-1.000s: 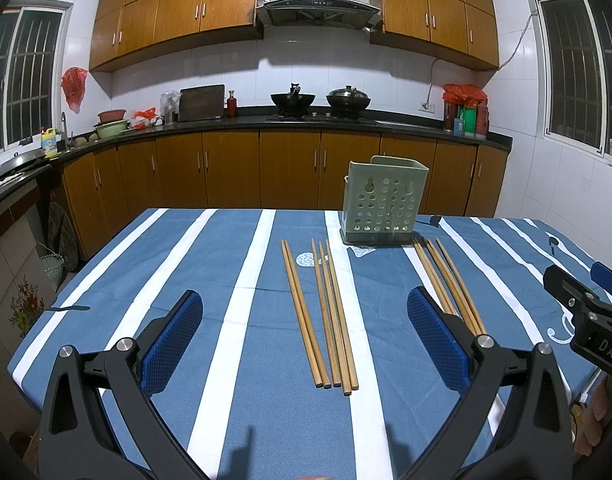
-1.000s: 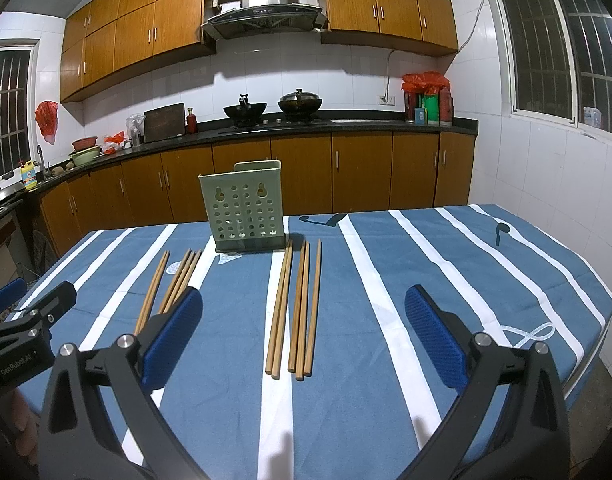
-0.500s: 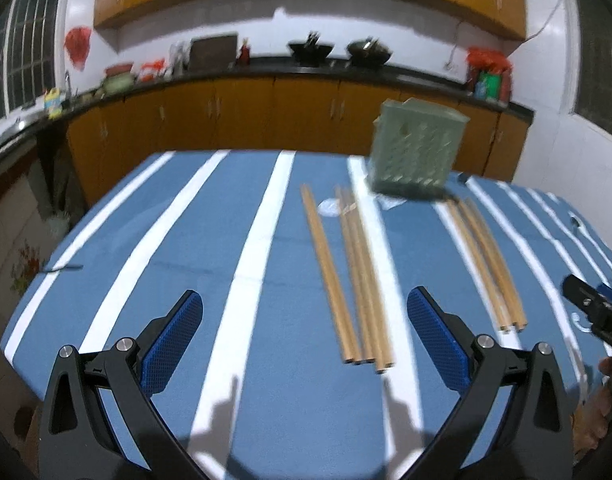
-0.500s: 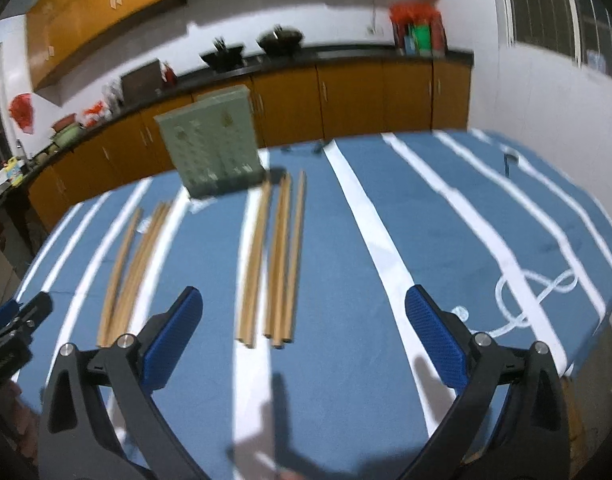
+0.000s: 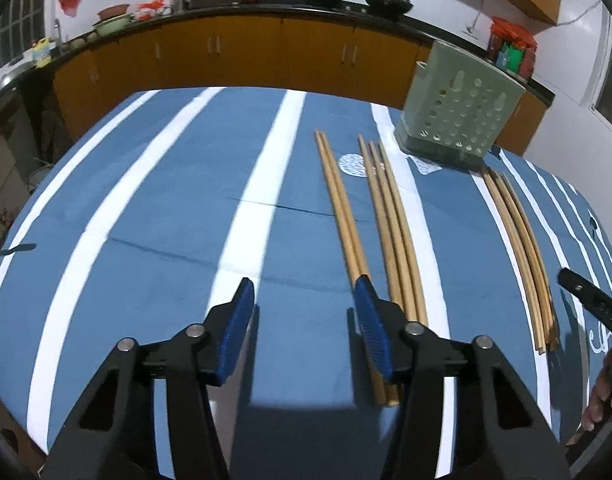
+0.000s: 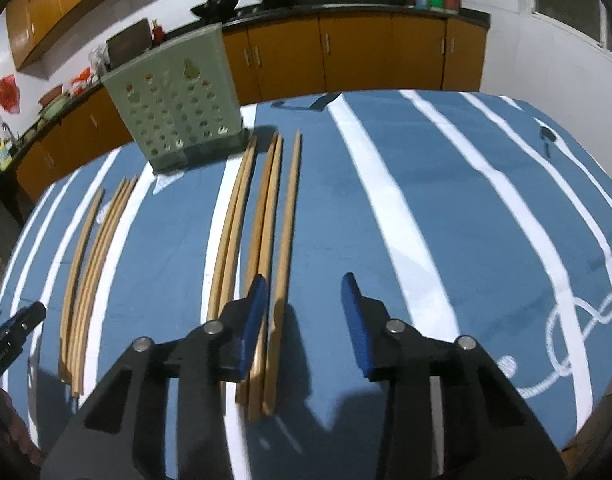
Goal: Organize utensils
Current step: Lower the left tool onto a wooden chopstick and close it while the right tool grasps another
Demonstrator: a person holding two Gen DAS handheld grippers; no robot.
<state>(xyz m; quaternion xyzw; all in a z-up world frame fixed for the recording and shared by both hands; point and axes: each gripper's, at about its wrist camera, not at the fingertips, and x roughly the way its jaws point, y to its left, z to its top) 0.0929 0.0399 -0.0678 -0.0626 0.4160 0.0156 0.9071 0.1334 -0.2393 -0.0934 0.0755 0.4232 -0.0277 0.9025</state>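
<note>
Several wooden chopsticks lie lengthwise on the blue striped tablecloth (image 5: 154,216), in front of a pale green perforated utensil holder (image 5: 458,116) (image 6: 178,108). My left gripper (image 5: 304,292) hovers low over the cloth and its jaws are closing. Only bare cloth shows between them, and the right pad (image 5: 372,320) overlaps the near end of a chopstick pair (image 5: 338,208). My right gripper (image 6: 304,292) is also closing. Its left pad (image 6: 252,316) covers a chopstick bundle (image 6: 266,220), and one chopstick (image 6: 288,220) lies under the gap without either pad pressing on it.
A third bundle of chopsticks (image 5: 518,240) (image 6: 94,248) lies apart from the others. The other gripper shows at each frame's edge (image 5: 586,292) (image 6: 14,328), along with a hand (image 5: 602,400). Kitchen cabinets and a countertop (image 5: 266,12) stand behind the table.
Both grippers have dropped toward the table and tipped downward, coming closer to the chopsticks' near ends. Both pairs of jaws have narrowed from wide open.
</note>
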